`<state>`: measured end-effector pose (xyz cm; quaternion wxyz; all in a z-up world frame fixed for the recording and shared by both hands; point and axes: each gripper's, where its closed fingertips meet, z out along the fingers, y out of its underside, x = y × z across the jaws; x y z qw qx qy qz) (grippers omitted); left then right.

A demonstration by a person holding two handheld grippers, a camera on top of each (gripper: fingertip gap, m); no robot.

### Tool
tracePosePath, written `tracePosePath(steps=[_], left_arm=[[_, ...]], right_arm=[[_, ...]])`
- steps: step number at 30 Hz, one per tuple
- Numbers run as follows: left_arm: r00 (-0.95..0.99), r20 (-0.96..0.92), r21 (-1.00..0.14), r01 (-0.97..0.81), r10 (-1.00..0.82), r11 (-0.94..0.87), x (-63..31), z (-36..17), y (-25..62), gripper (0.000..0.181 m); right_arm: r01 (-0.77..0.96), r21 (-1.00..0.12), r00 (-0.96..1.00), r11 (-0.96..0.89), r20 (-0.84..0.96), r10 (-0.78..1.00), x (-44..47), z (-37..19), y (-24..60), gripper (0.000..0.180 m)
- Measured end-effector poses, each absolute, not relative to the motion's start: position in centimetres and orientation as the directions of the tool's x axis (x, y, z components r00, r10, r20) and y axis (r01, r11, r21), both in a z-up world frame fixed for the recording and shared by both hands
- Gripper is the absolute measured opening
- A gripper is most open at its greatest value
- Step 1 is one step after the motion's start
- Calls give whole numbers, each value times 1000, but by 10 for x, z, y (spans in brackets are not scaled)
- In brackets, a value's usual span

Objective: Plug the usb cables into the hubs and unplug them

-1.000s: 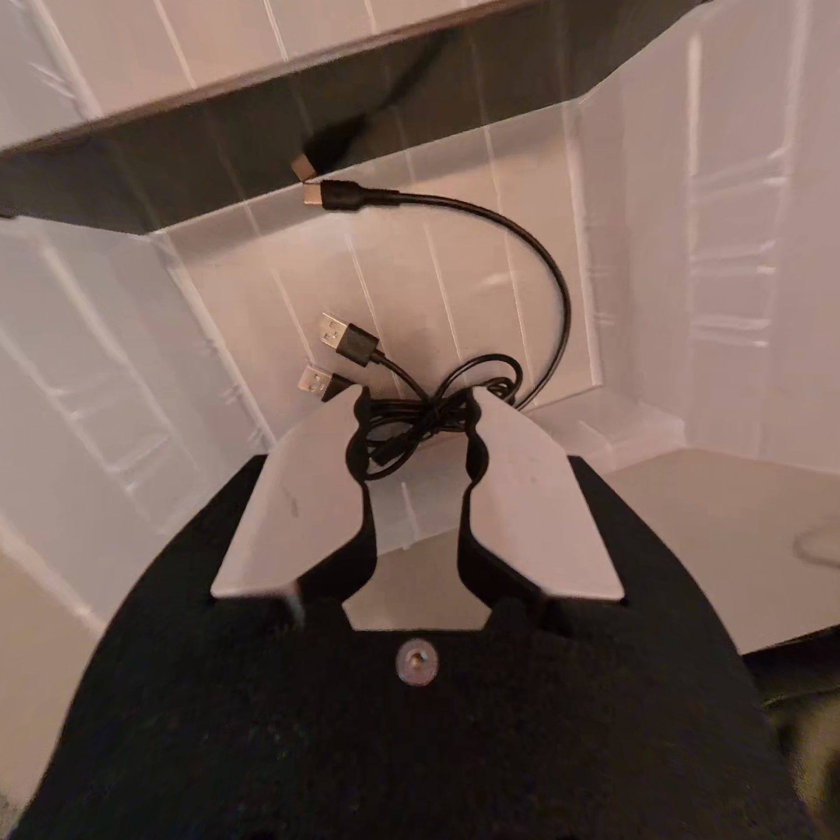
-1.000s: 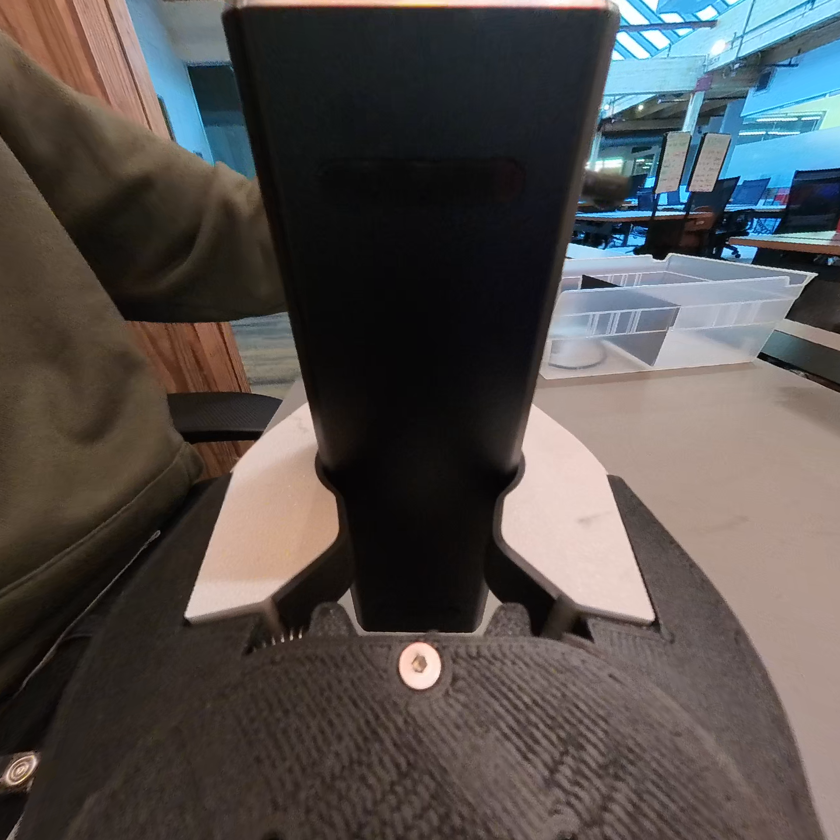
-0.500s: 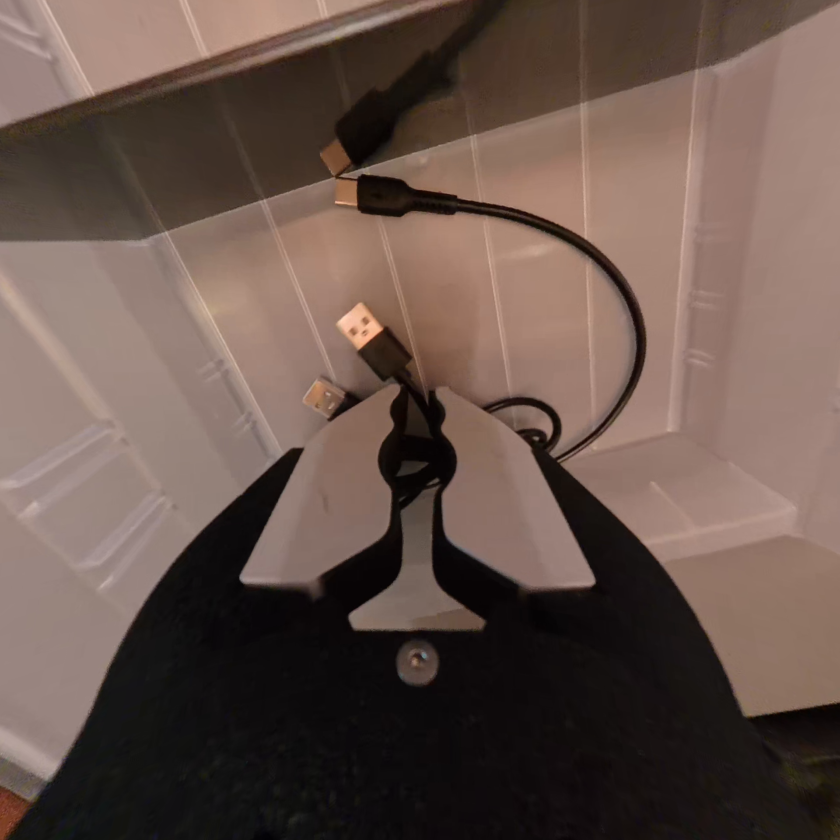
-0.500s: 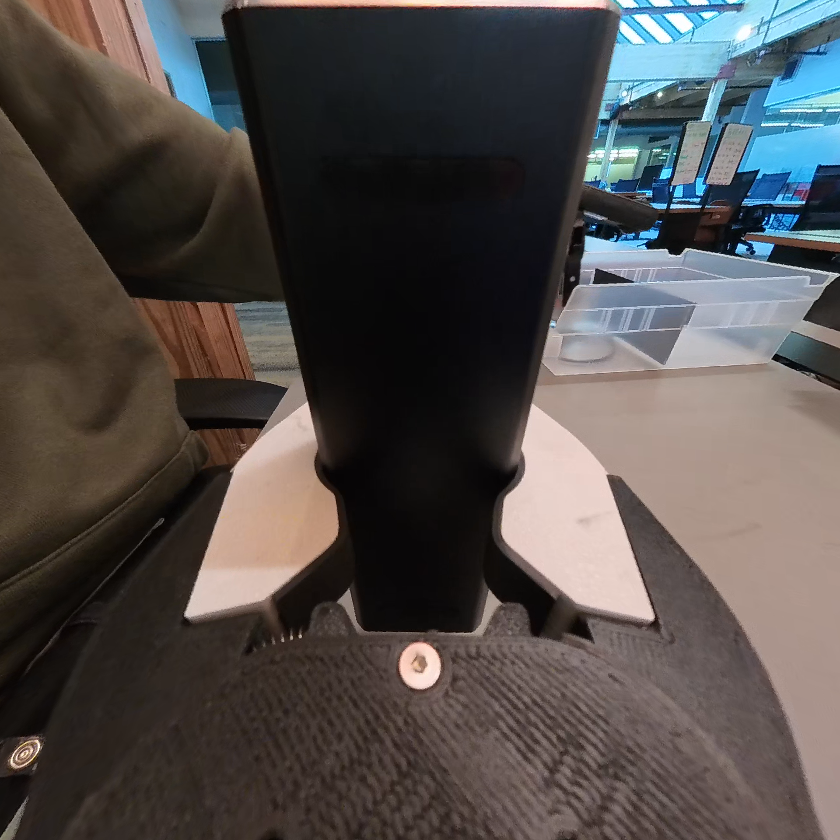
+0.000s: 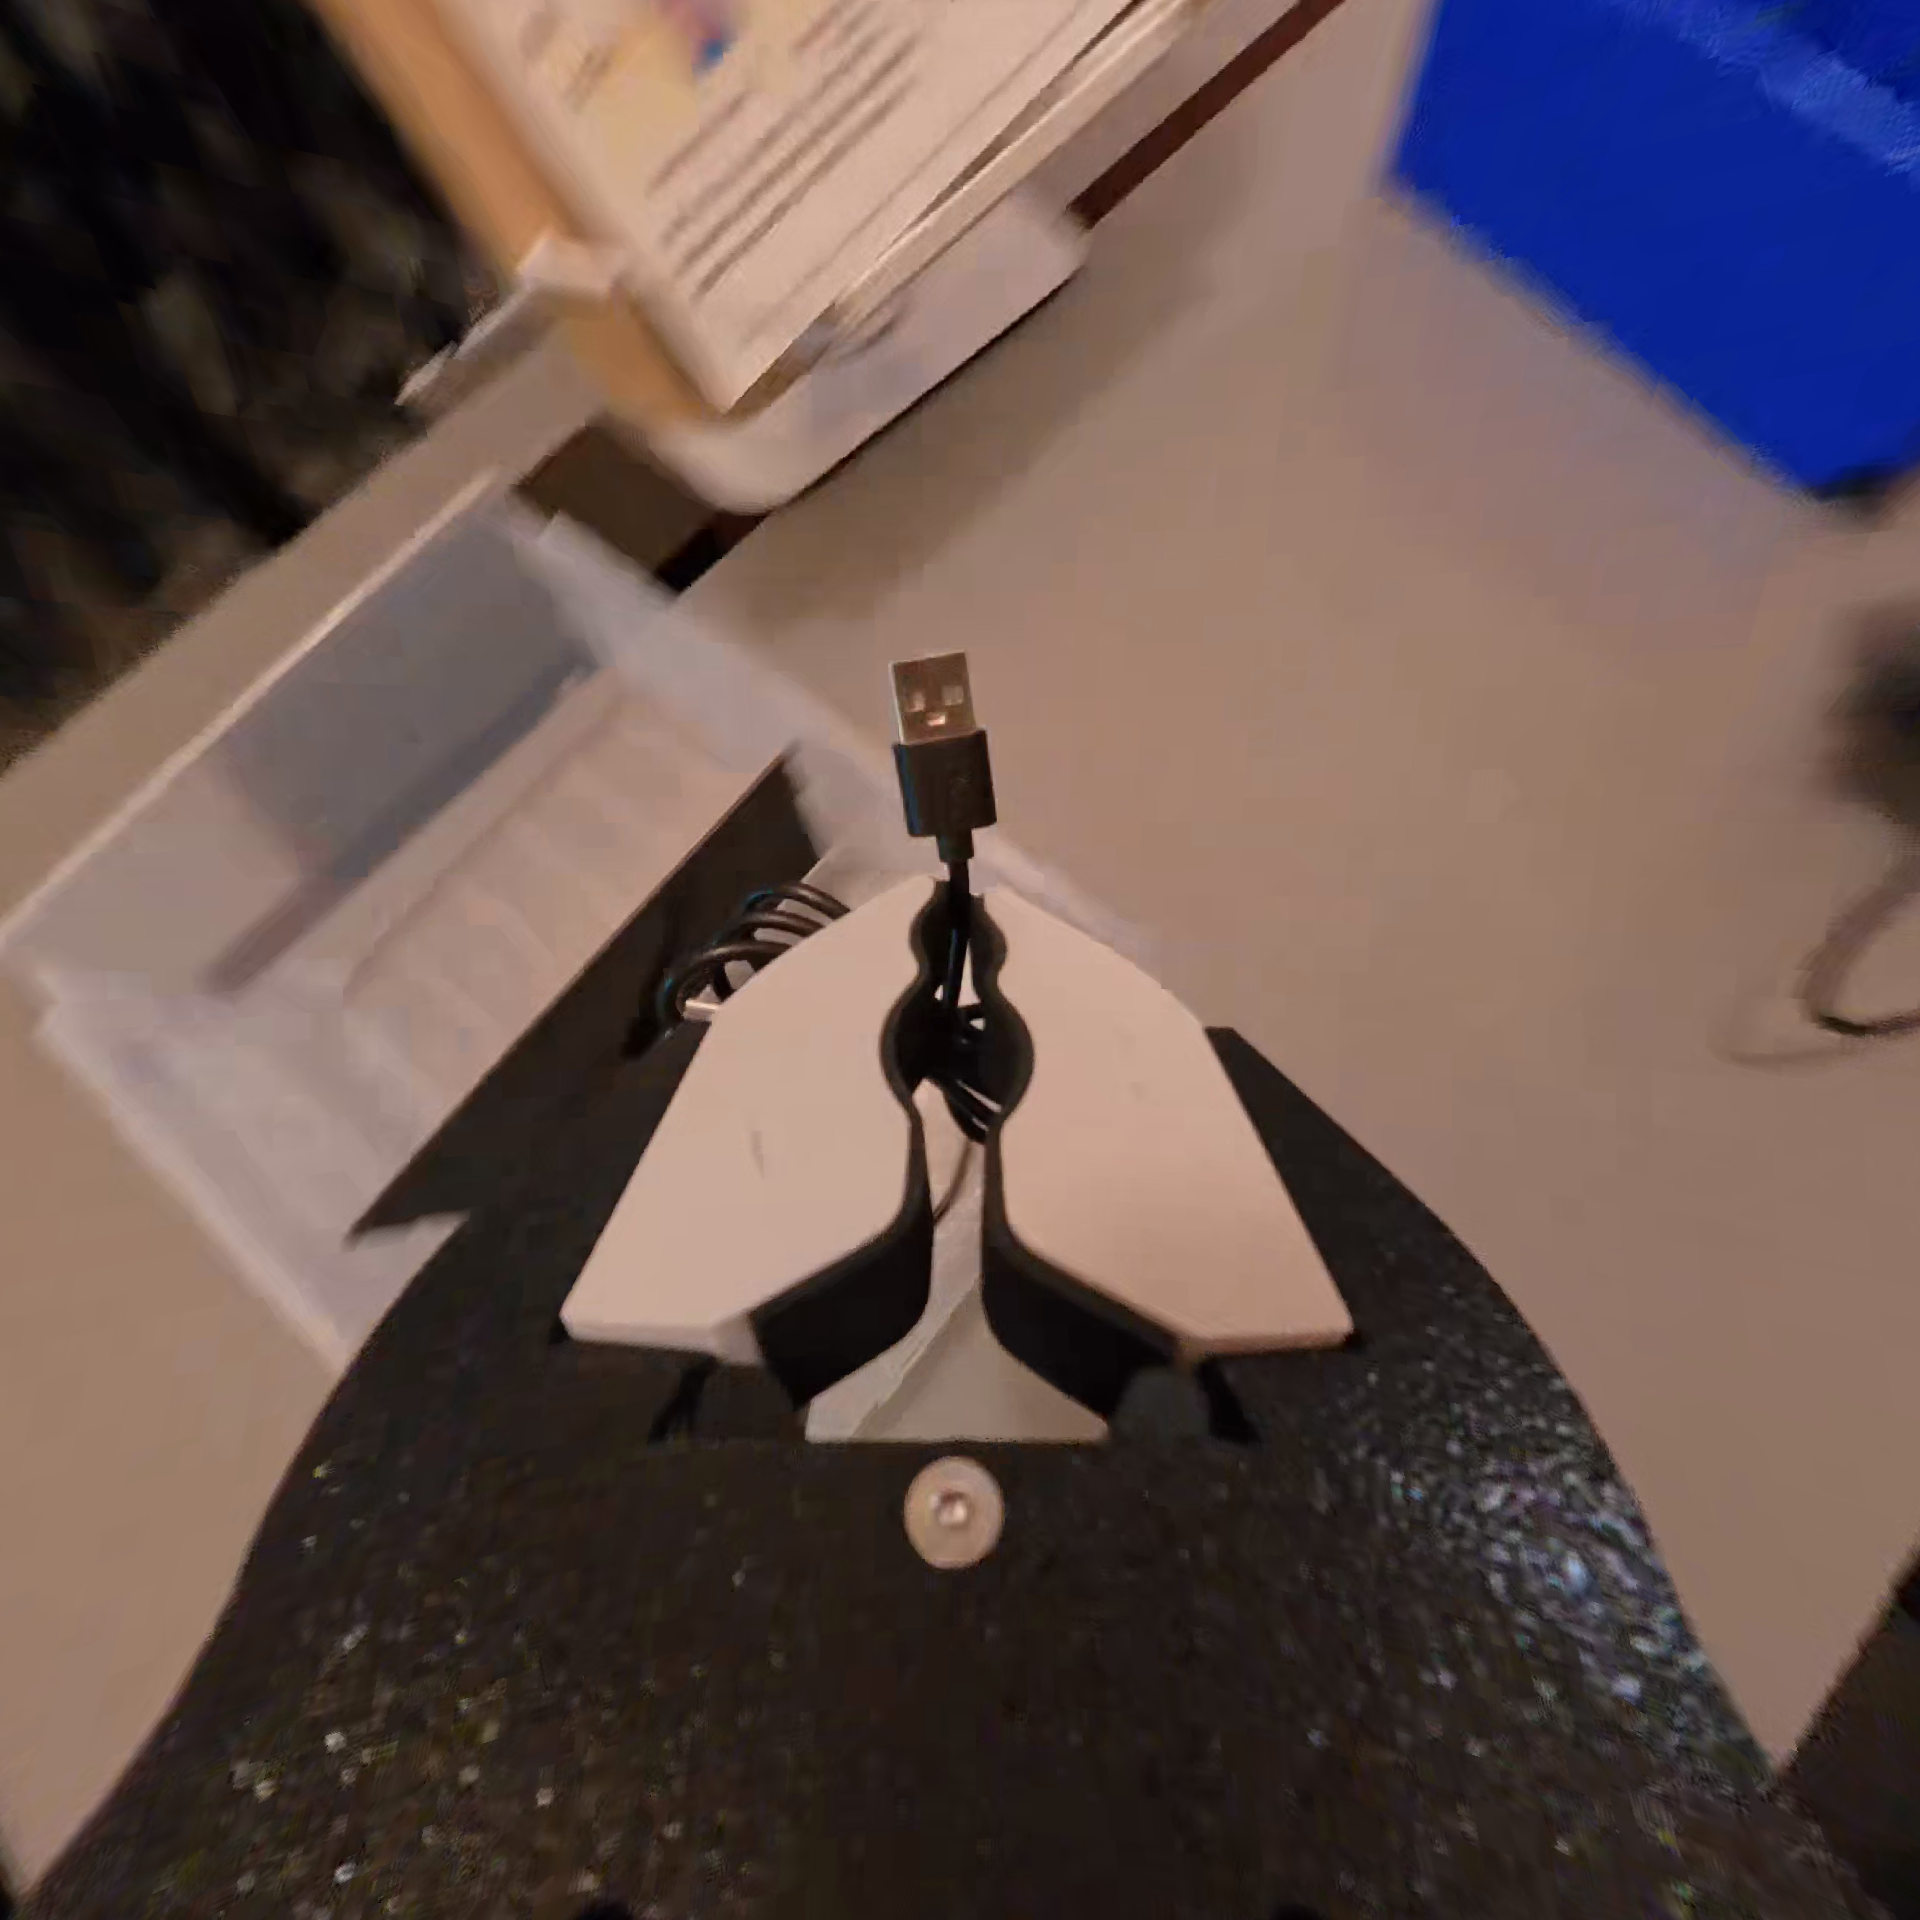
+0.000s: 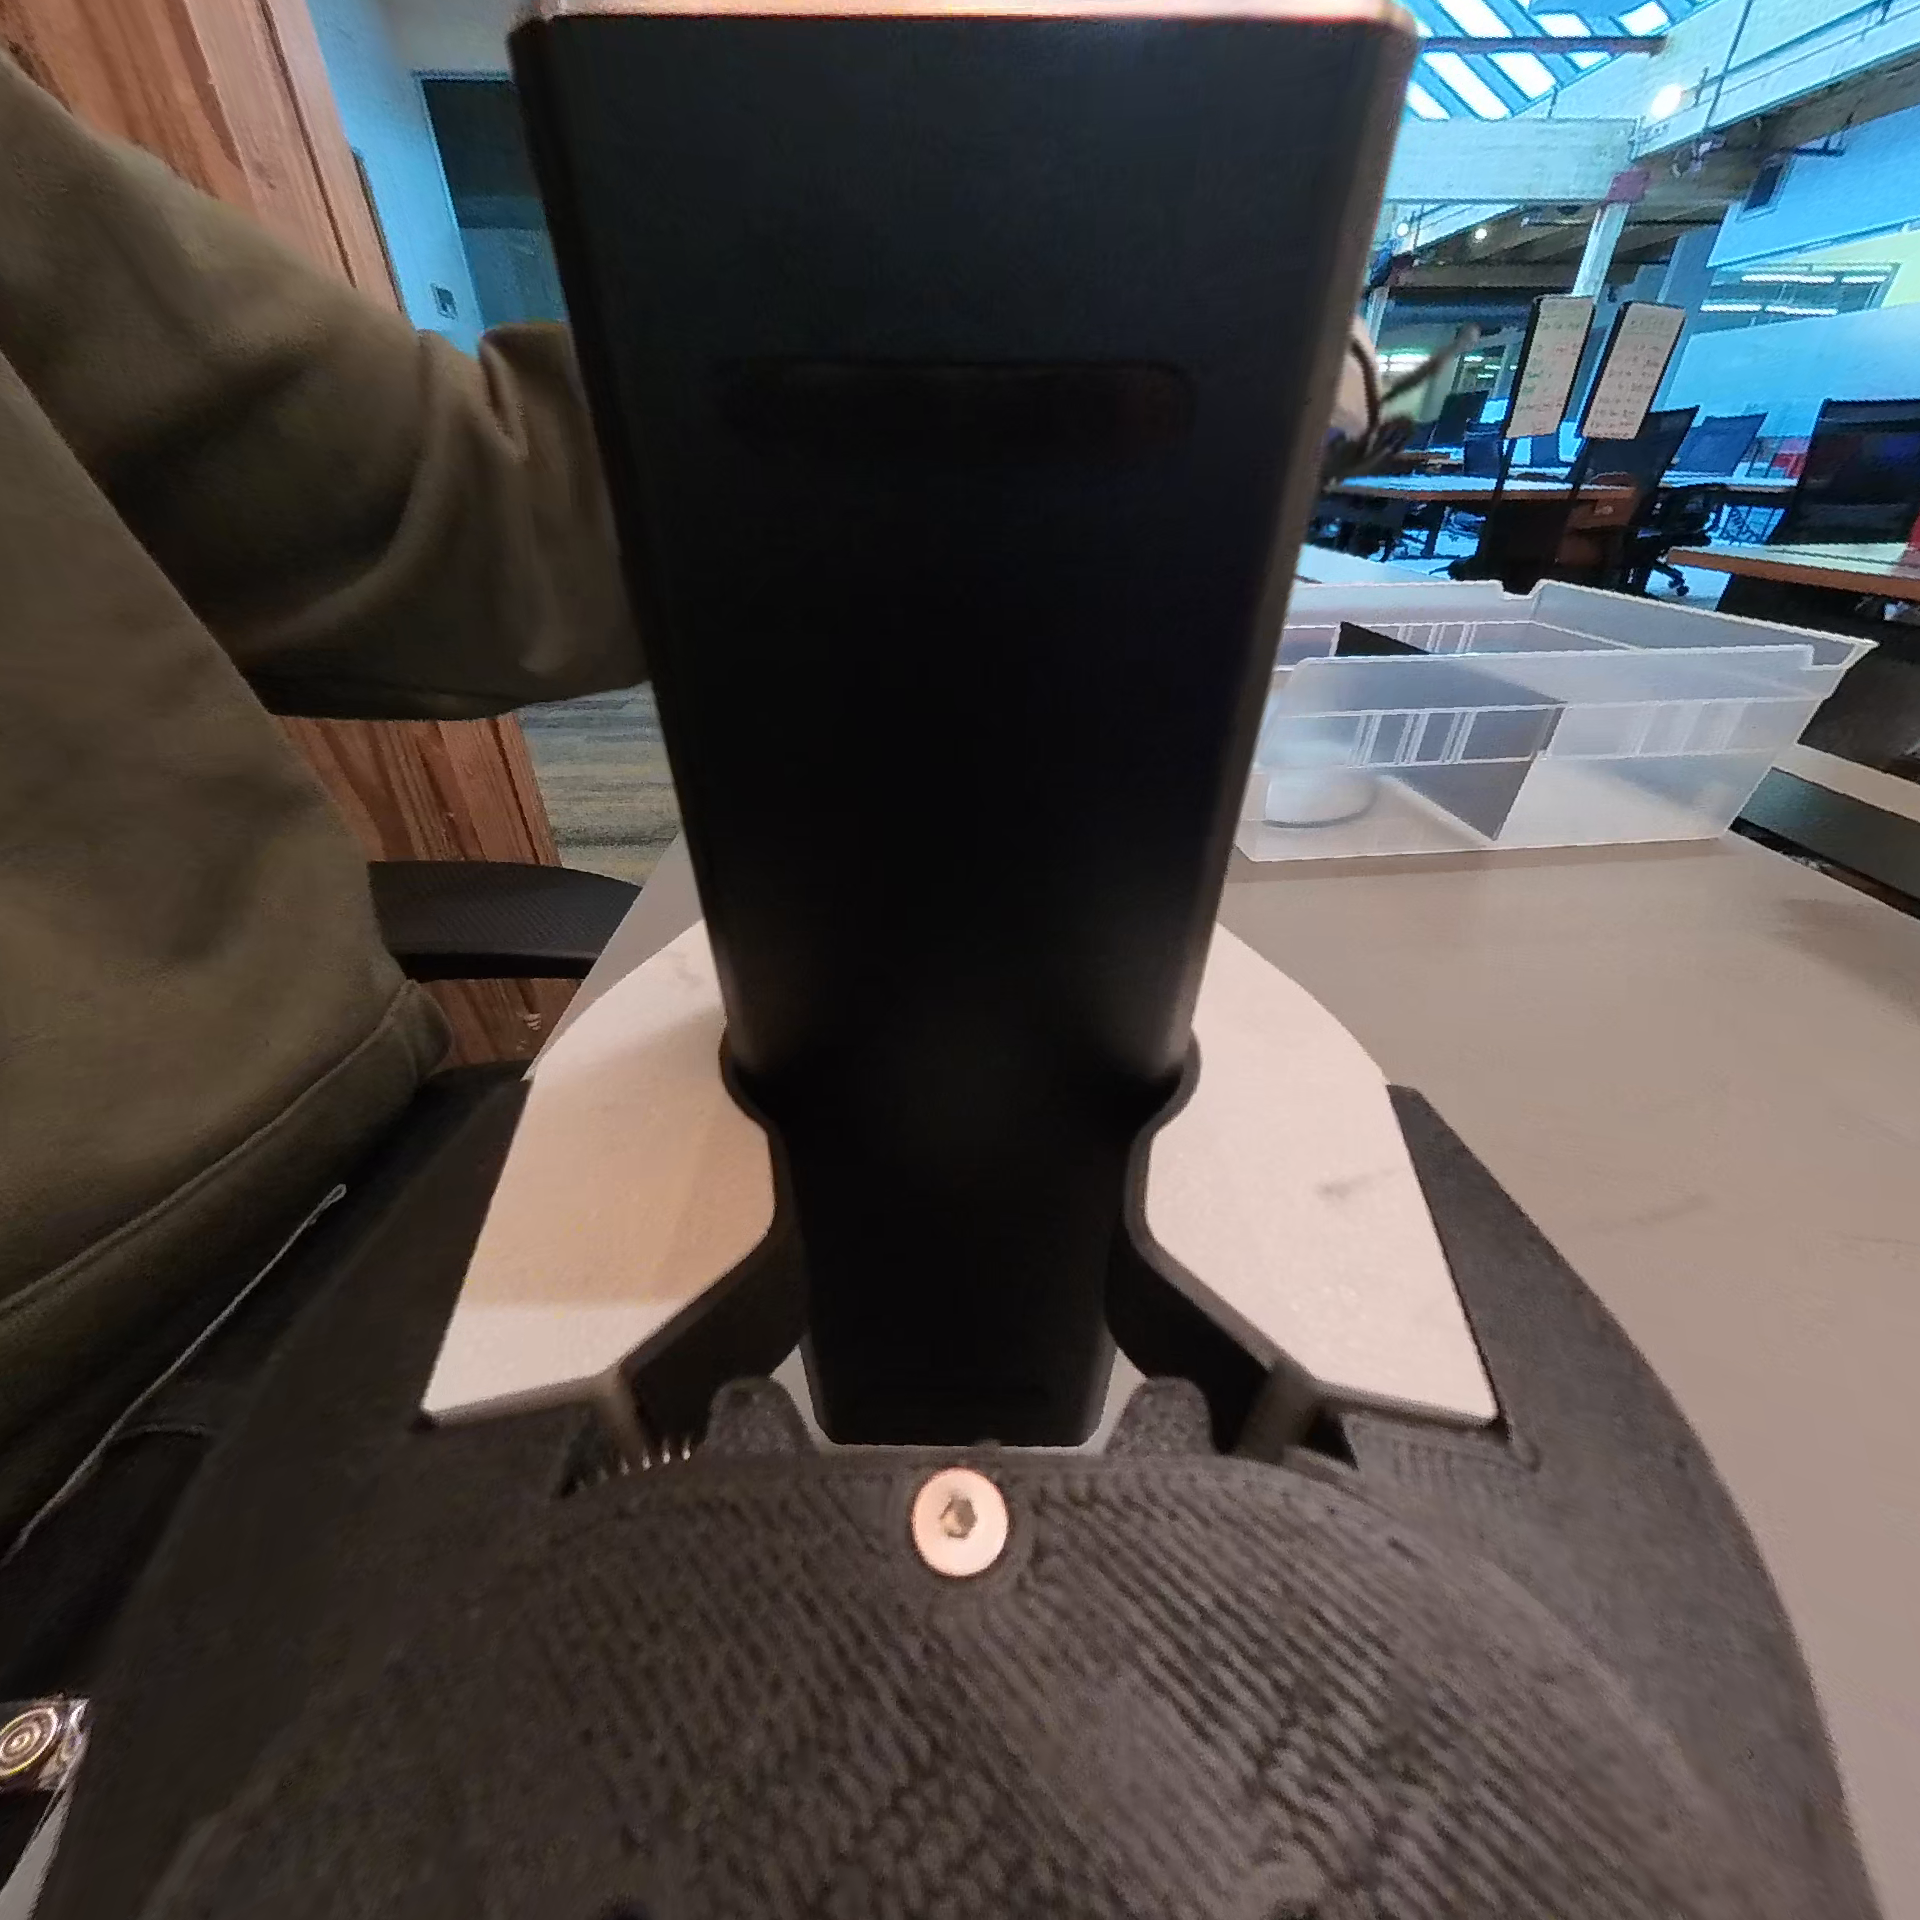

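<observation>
Pale grey, smooth table (image 6: 1558, 1039) under both views, matte and bare near the right claw; behind it an open office with rows of desks, dark chairs, skylights overhead and a wood-panelled wall (image 6: 208, 156) at the left

Clear plastic bin (image 6: 1662, 748) standing on the table well beyond the right claw, ribbed walls, dark divider inside, a small white round thing seen through its near wall

Olive fabric sleeve (image 6: 312, 499) reaching across behind the hub, soft and creased

Right claw (image 6: 961, 1091) clenched on a tall black hub (image 6: 956, 520): a smooth, boxy slab, upright, with a shallow rounded recess on its face, filling the middle of the view; white flat fingers (image 6: 1299, 1195) pressed to both its sides

Left claw (image 5: 958, 914) closed tight on a thin black cable (image 5: 954, 1039), bundled loops squeezed between the white fingers (image 5: 769, 1122), more coils hanging out at the left side; metal plug (image 5: 935, 707) with a black moulded grip standing straight up past the tips, in the air over the table

Blurred beyond it: the bin, a stack of printed papers (image 5: 790, 187), a blue block (image 5: 1683, 208)
</observation>
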<state>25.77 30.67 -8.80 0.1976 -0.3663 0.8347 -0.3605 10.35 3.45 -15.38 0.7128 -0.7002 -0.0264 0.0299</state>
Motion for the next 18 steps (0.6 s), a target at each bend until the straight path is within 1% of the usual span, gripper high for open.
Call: tracePosePath(steps=[1,3,5,7,8,12,13,14,15,16,17,18], left_arm=[[-716,-54,-780,-405,-696,477,247,-76,289,2],[-824,-37,-840,-280,-566,464,223,-56,253,2],[-914,-69,-884,-130,-400,449,194,-45,221,2],[-953,-165,-897,37,-256,440,167,-44,195,2],[-961,-182,-892,72,-210,445,157,-49,186,2],[-968,-216,-873,134,-125,469,133,-72,154,2],[-969,-216,-858,130,-120,496,131,-80,149,2],[-967,-226,-838,132,-118,529,131,-88,145,2],[-966,-236,-812,135,-108,568,131,-96,141,2],[-966,-237,-790,130,-103,599,131,-104,138,2],[-963,-235,-770,103,-131,630,136,-111,136,2],[-950,-240,-747,47,-202,663,147,-119,136,2]], right_arm=[[-5,-1000,997,20,-4,79,103,-153,34,72],[-5,-1000,997,26,-3,74,104,-153,34,72],[5,-999,997,32,8,72,103,-152,33,72],[20,-999,997,33,22,71,102,-152,33,72],[27,-999,997,31,30,73,101,-152,33,72],[44,-998,996,44,47,70,99,-151,32,72],[44,-998,996,52,47,69,99,-150,31,72],[43,-997,996,59,47,69,99,-149,30,76],[41,-997,996,63,45,71,99,-149,29,76],[40,-997,997,66,44,70,99,-149,29,72],[39,-997,997,67,44,68,100,-148,29,76],[38,-997,997,67,43,69,100,-148,29,76]])
